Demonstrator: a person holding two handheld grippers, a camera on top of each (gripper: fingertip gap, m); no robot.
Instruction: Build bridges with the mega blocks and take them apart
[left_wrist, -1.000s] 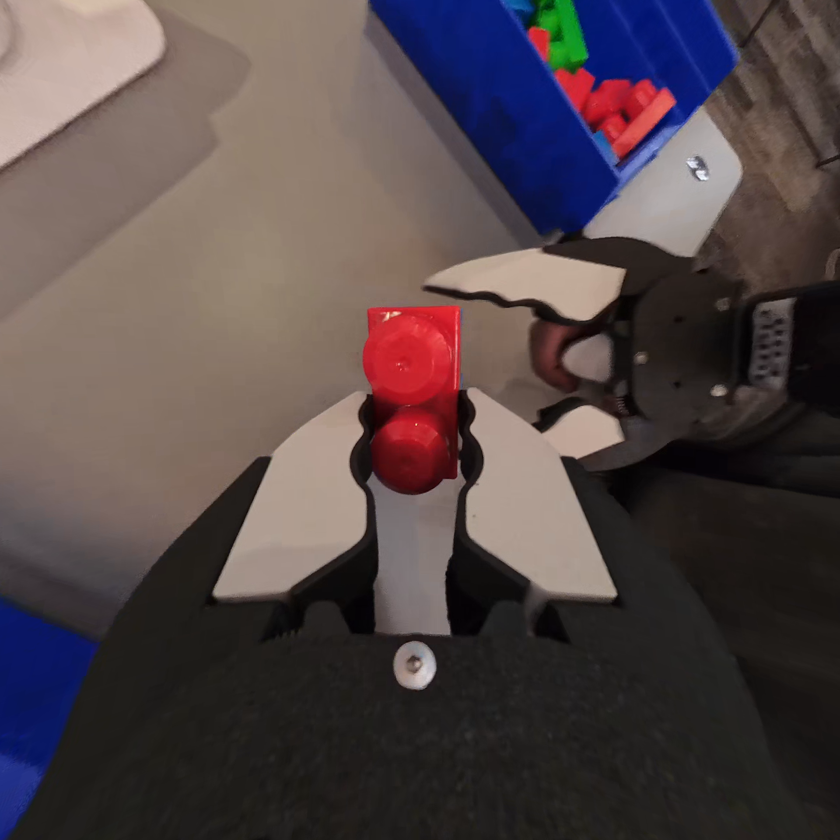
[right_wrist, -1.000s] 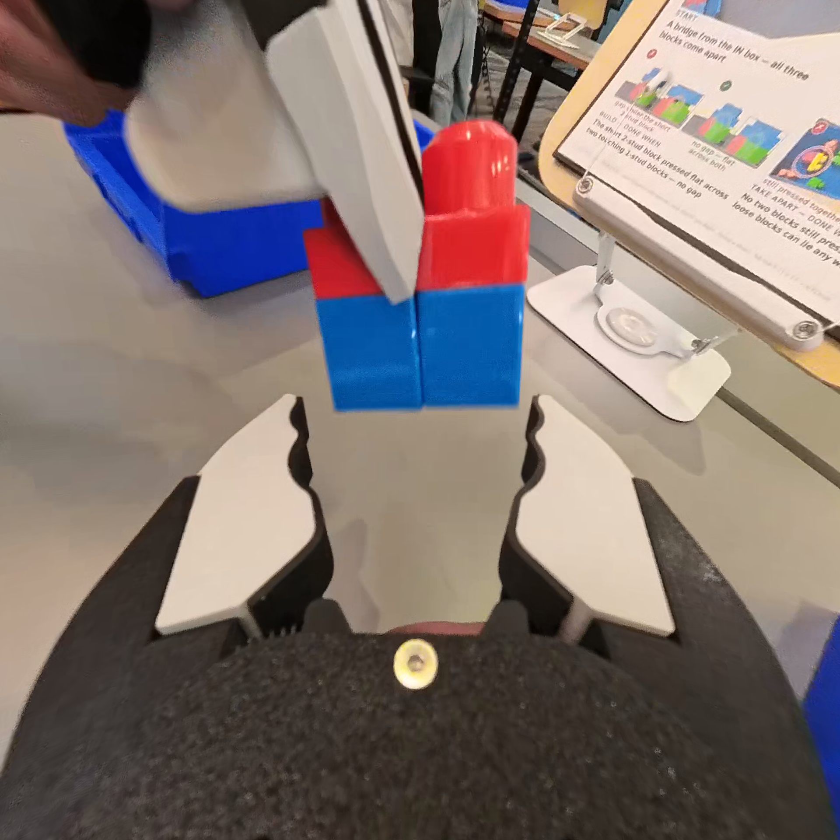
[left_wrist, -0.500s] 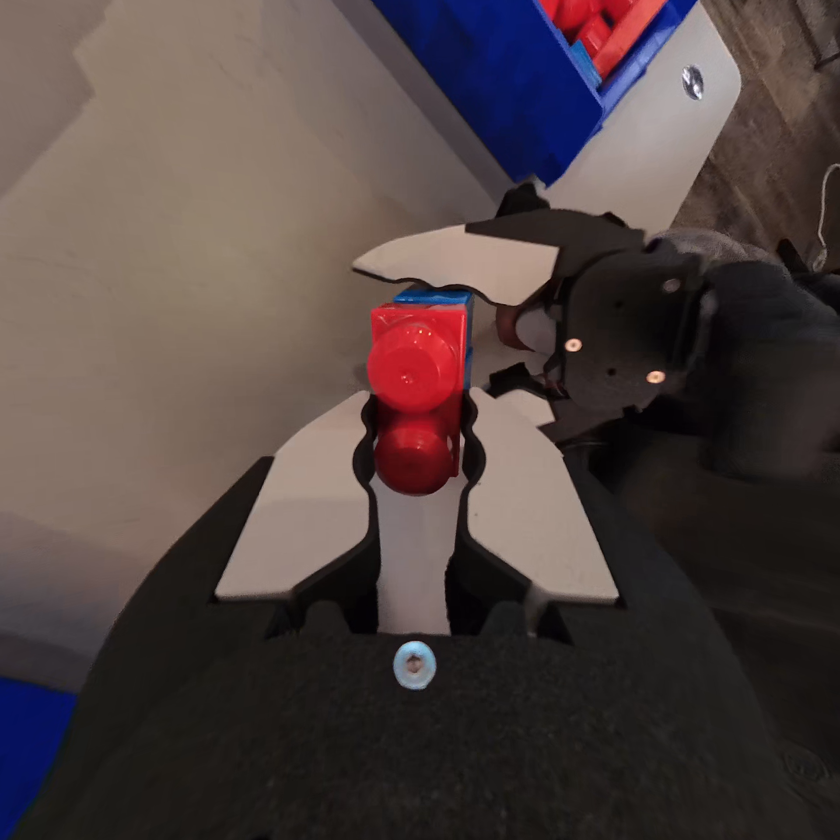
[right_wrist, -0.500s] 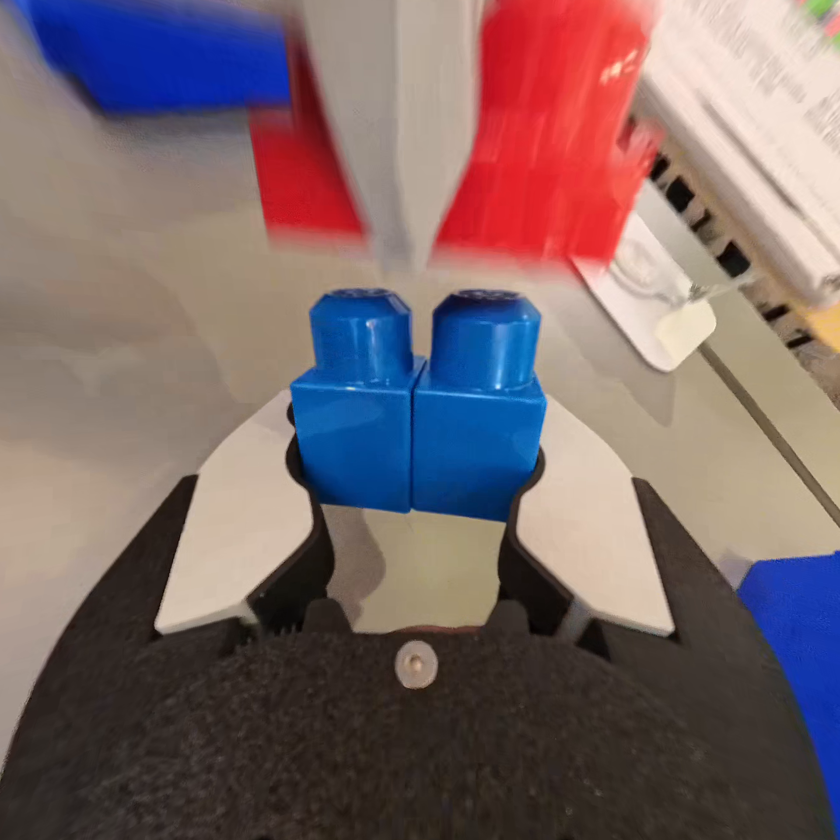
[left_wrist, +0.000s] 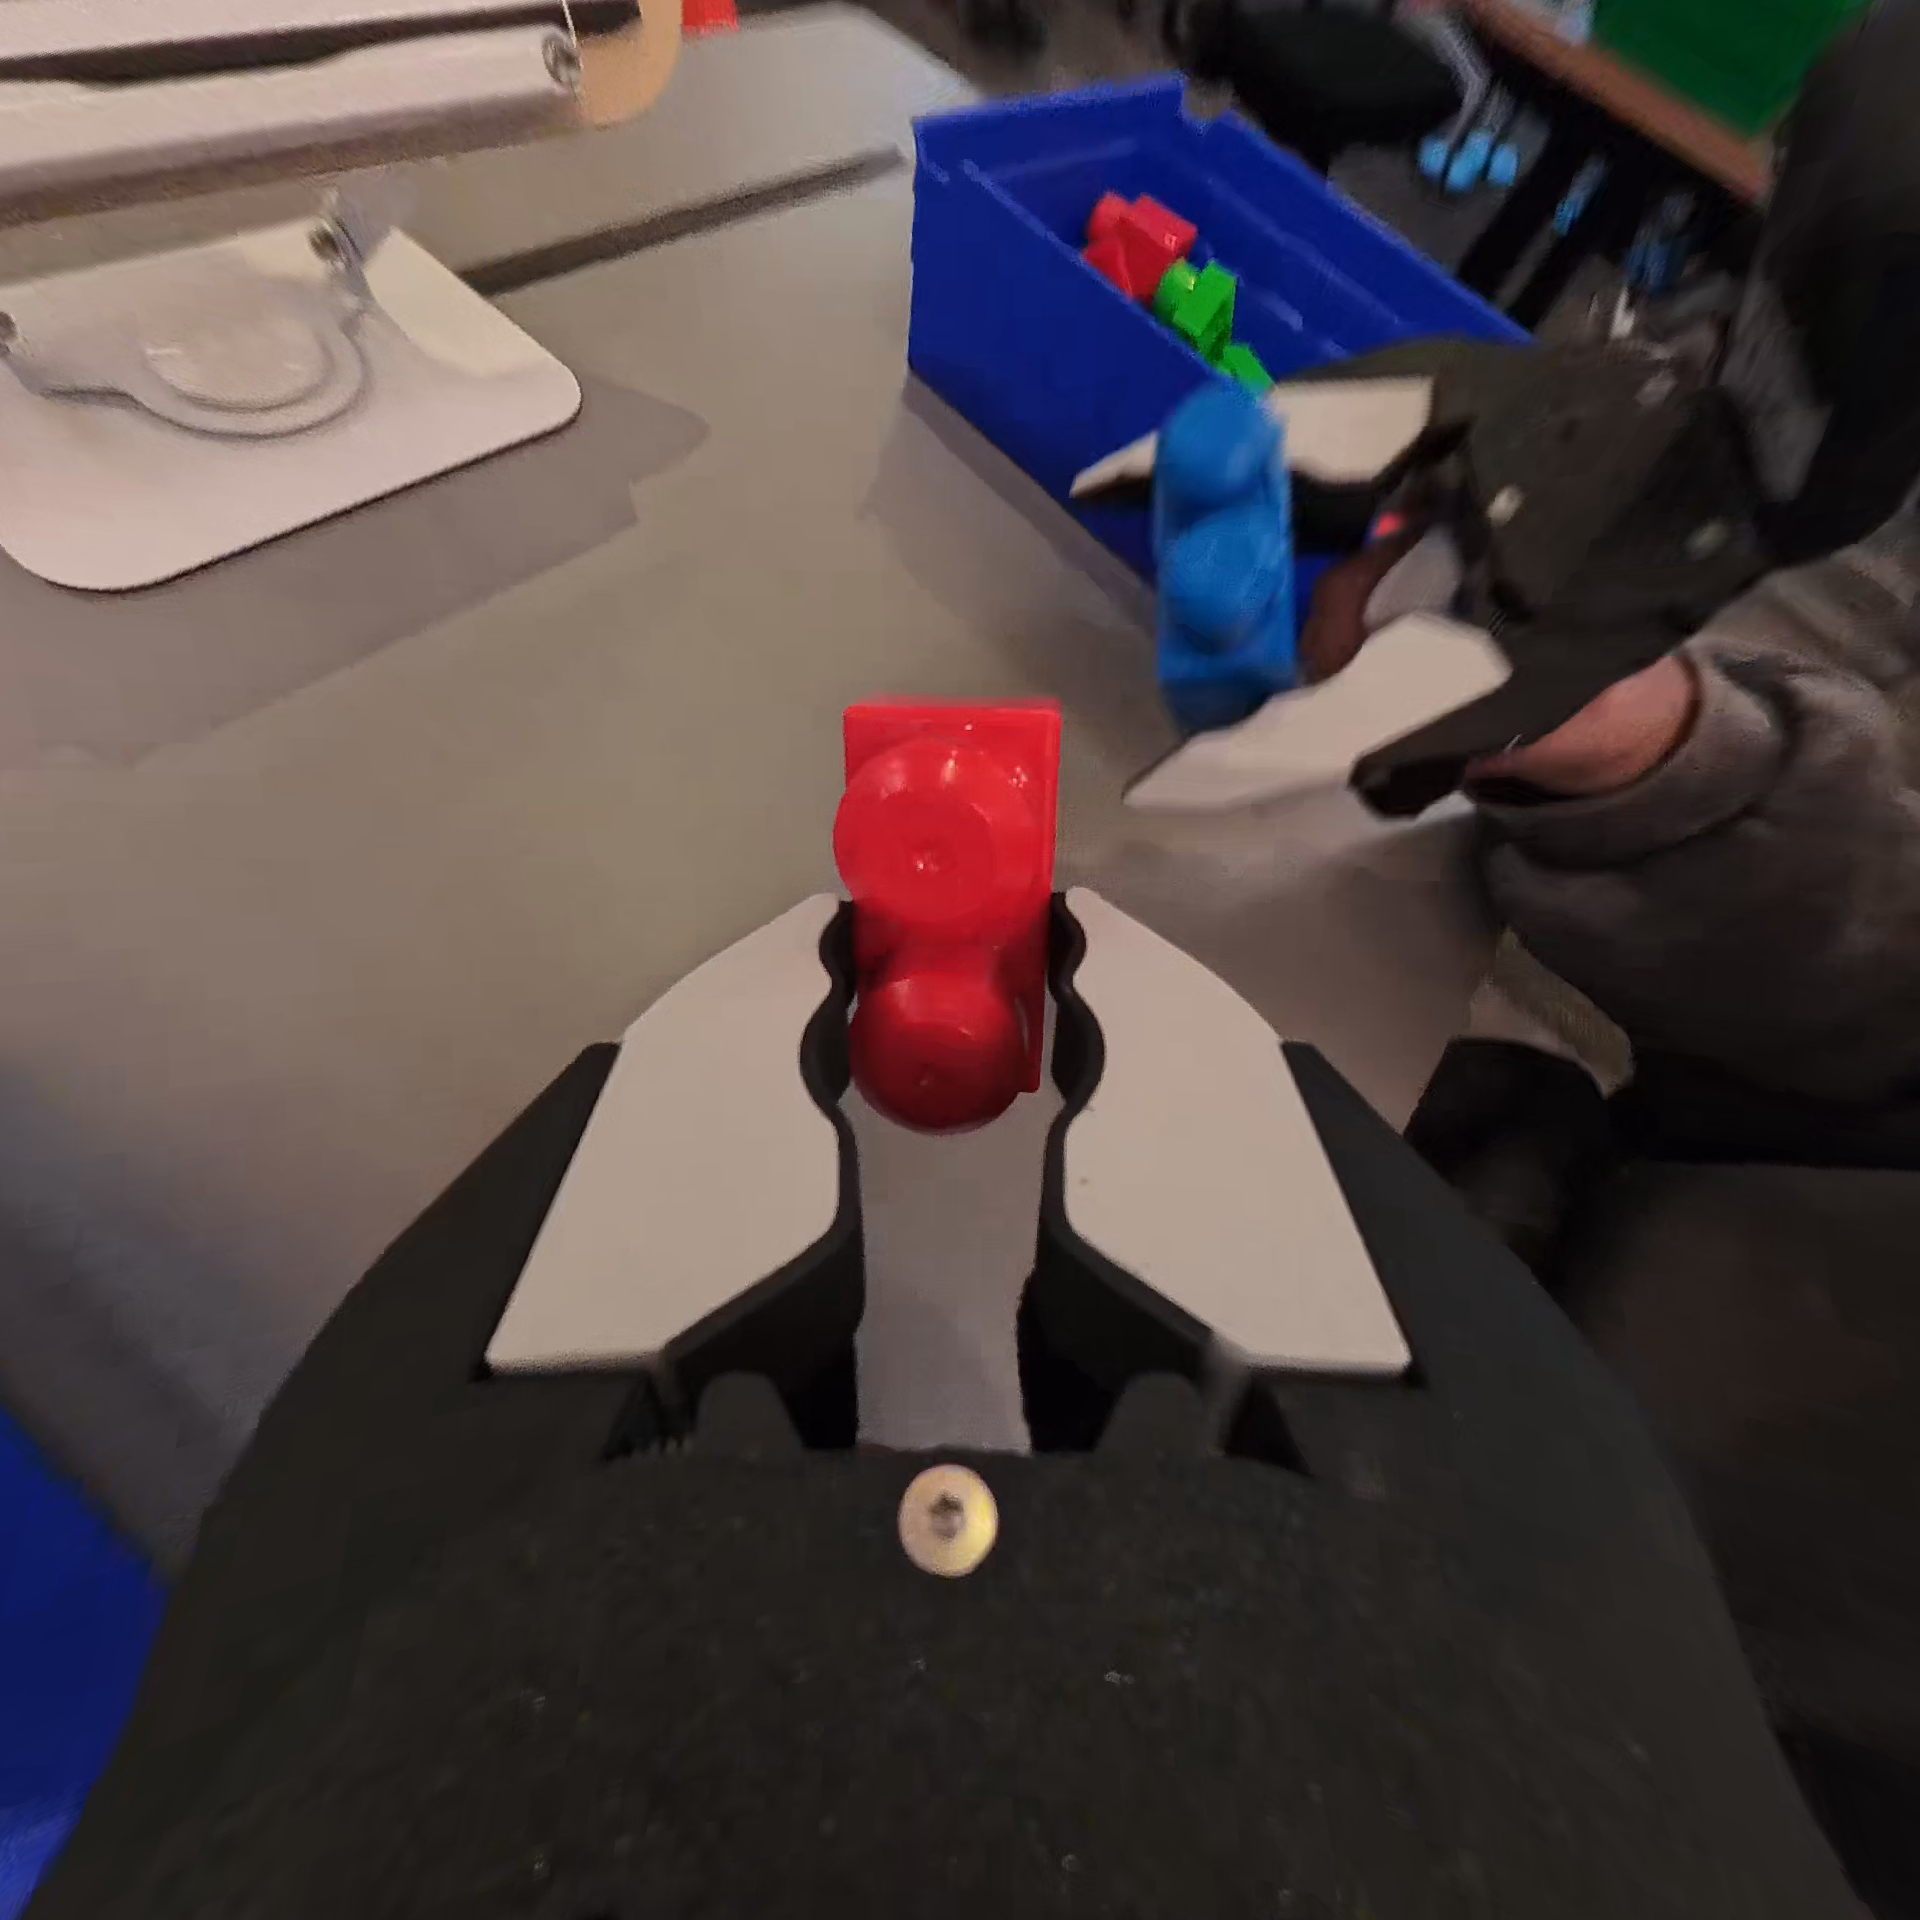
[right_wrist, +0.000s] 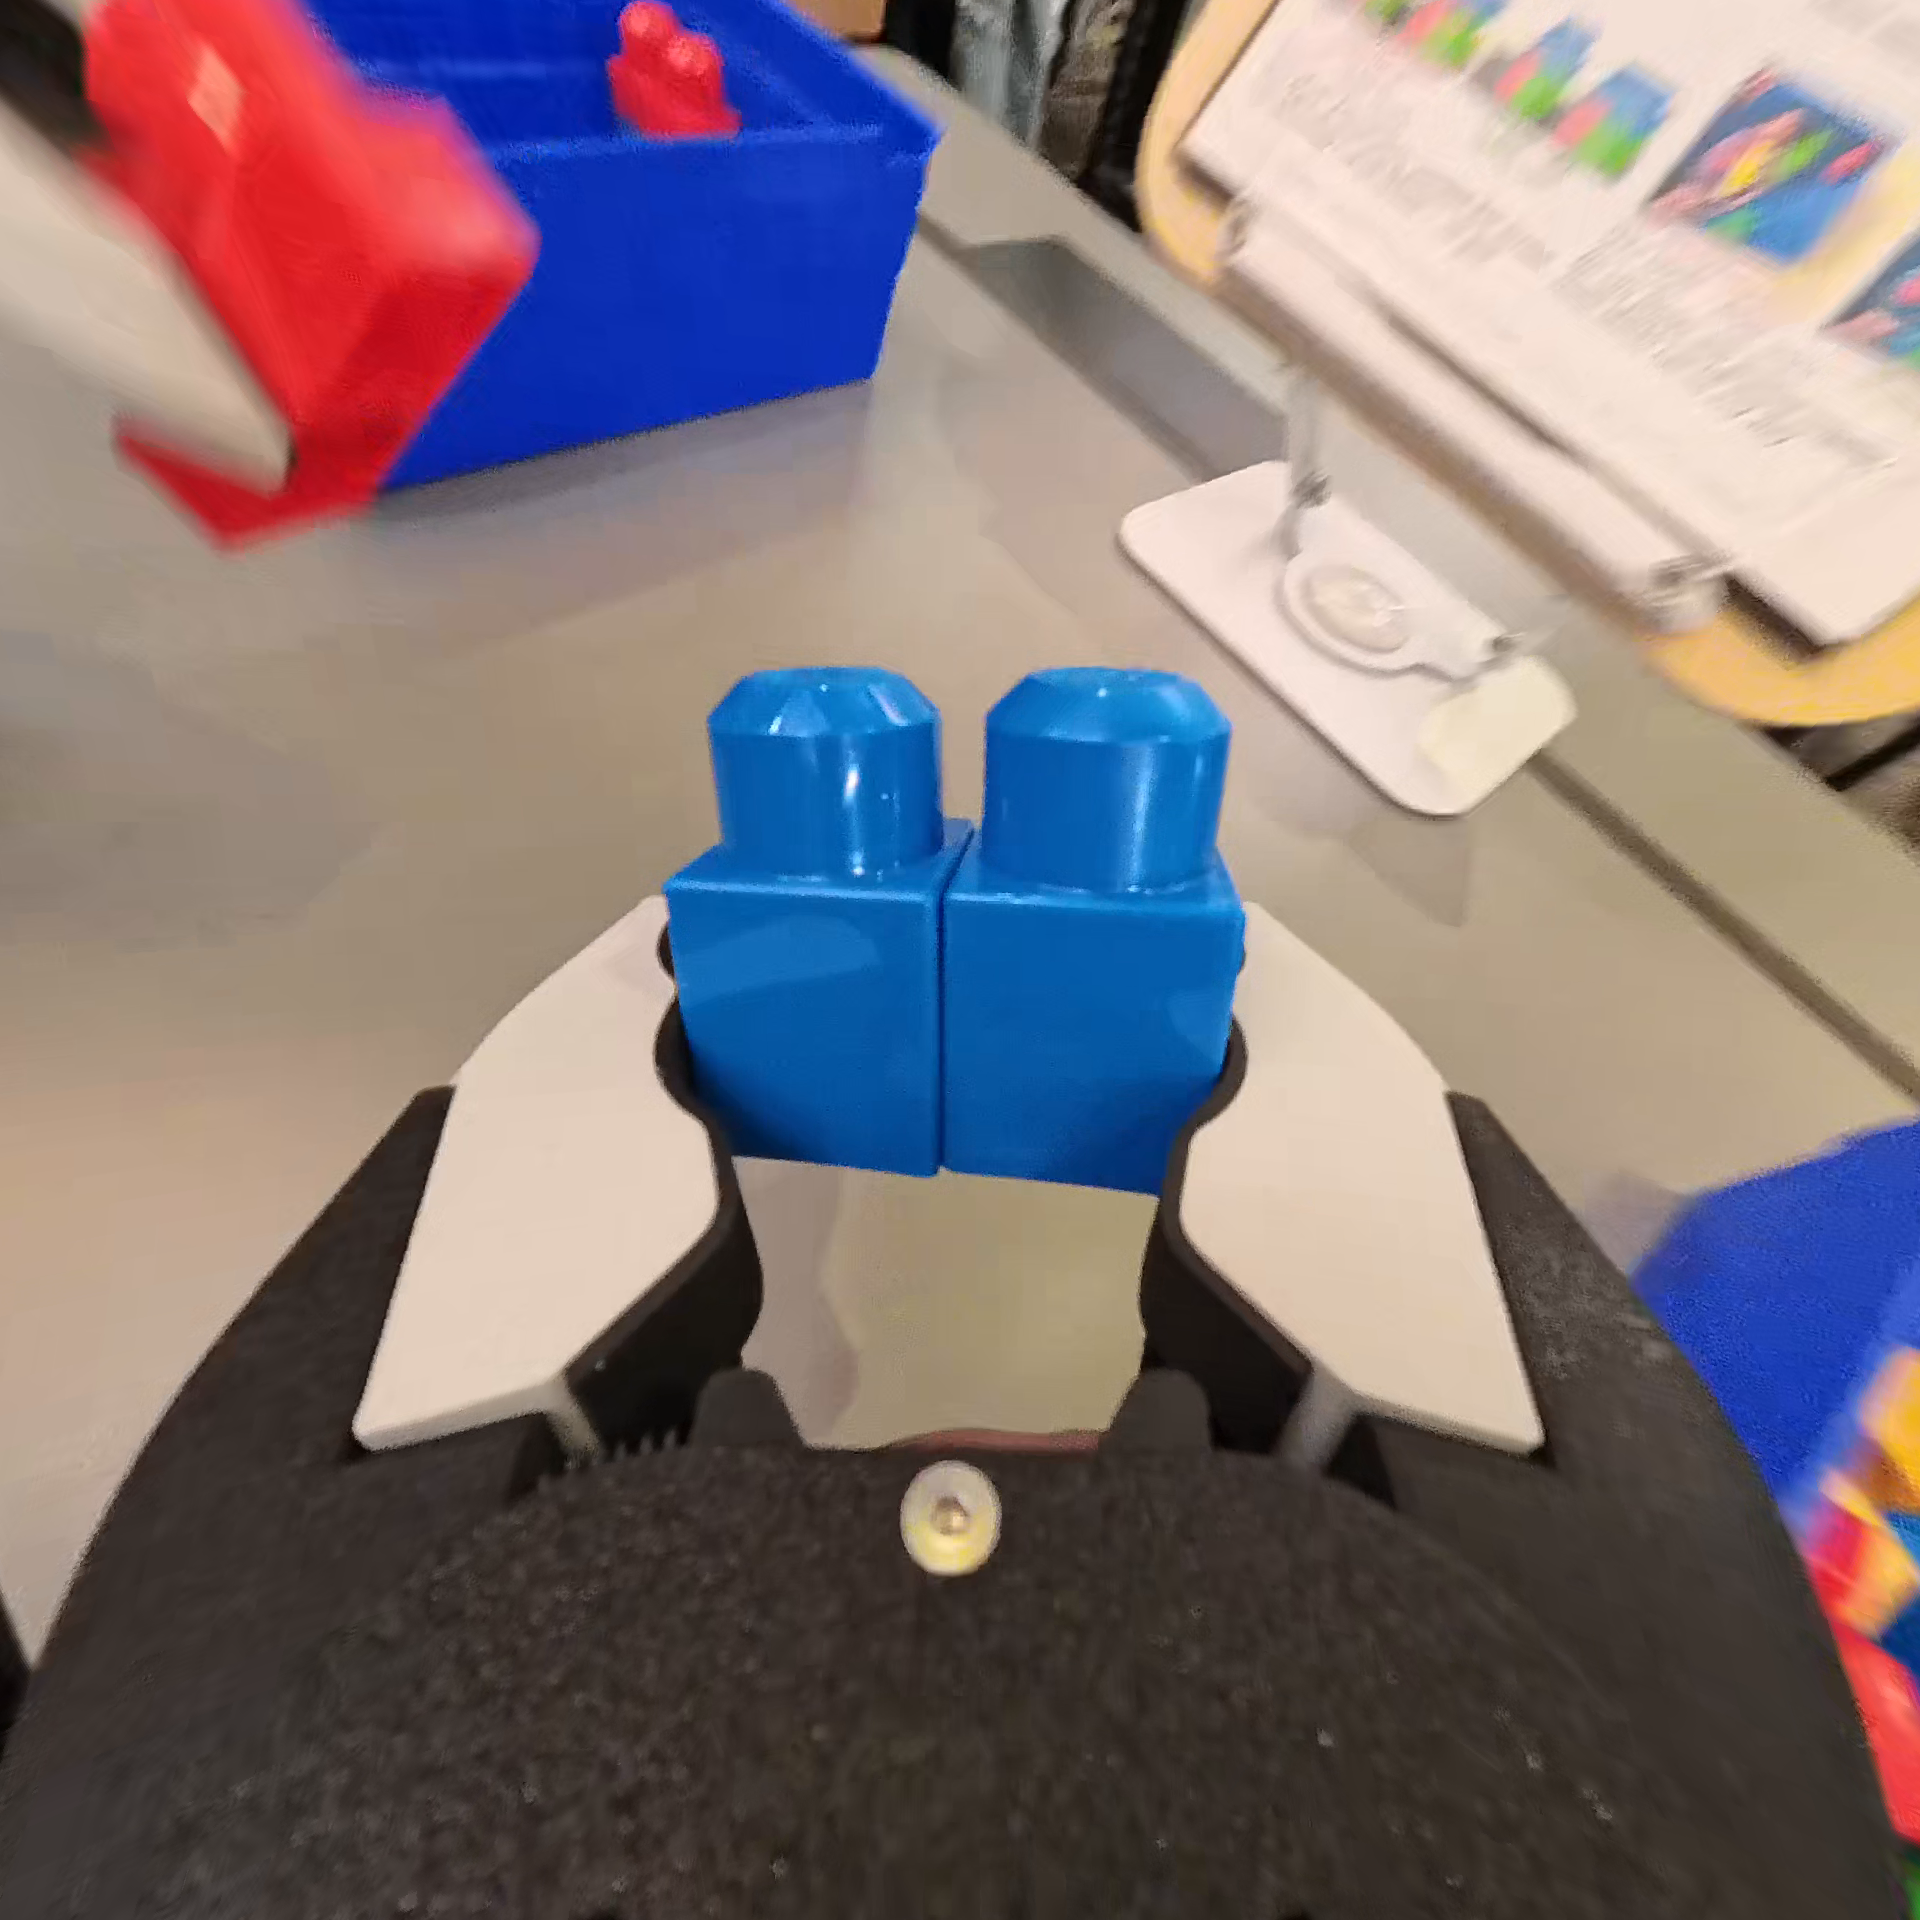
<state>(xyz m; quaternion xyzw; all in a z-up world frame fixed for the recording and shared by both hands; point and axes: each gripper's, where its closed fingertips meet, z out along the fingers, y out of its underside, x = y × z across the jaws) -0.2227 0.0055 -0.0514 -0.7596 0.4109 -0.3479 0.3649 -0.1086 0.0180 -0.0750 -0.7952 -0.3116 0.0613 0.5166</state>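
Blocks are split between the two tools and held in the air above the grey table (left_wrist: 395, 831). Red block (left_wrist: 951, 914), a two-stud piece, is pinched between the narrowed fingers of the left gripper (left_wrist: 951, 997), studs facing the camera, one end sticking out past the fingertips. Two blue blocks (right_wrist: 951, 997), each with one stud, sit side by side and touching, studs up, squeezed from both sides by the right gripper (right_wrist: 951, 1049), whose fingers stand wider apart to span the pair. In the left wrist view the blue pair shows blurred off to the right of the red block, apart from it, with a grey sleeve (left_wrist: 1662, 862) behind that tool. A blue bin (left_wrist: 1039, 312) stands on the table beyond, holding red and green blocks (left_wrist: 1164, 270). A white stand (right_wrist: 1351, 623) carrying an instruction sheet (right_wrist: 1621, 218) rests on the table farther back. In the right wrist view the red block is a blur at upper left, in front of a bin
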